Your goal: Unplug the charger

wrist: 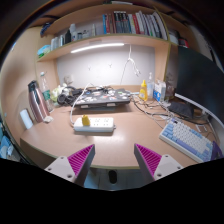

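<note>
Hovering over the near edge of the desk [50,140], the gripper [115,159] is sitting wide open, its two pink pads [80,158] spread well apart and gripping nothing at all. Nothing is lying between the fingers either, just bare desk edge and the gap below it.

Lying beyond the fingers, out on the wooden surface, is the white power strip [93,125], and that is where the action is going to be. Something yellowish, which I am taking to be the charger [85,121], is sitting on top of the strip toward its left end, though it is too small to say for certain how it is seated. A white cable appears to be trailing off the strip's right end.

Around it, a dark bottle [36,100] is standing off to the left, a keyboard [187,138] is resting on the right, and a lit shelf of books [110,25] is running overhead.

As for progress, it is looking like the very start: the charger seems to be plugged in and untouched, so the whole job is waiting, meaning the approach, the grasp and the pull out of the socket.
</note>
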Demonstrator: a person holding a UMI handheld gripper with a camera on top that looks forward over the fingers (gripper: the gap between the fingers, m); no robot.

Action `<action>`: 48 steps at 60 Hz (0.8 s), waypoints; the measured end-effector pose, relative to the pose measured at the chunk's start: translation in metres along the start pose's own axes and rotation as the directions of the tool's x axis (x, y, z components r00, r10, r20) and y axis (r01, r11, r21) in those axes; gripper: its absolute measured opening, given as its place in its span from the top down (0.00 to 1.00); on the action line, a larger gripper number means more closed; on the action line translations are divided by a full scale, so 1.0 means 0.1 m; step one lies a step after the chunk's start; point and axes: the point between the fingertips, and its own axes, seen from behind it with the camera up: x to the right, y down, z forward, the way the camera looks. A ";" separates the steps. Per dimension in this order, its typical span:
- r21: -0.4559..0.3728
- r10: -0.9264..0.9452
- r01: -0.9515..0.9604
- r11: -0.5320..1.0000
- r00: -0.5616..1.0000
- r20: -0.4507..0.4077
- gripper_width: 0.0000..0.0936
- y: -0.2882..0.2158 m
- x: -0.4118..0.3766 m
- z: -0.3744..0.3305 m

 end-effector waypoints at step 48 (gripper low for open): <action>0.092 -0.045 0.042 0.995 0.998 0.031 0.14 -0.49 -1.13 1.92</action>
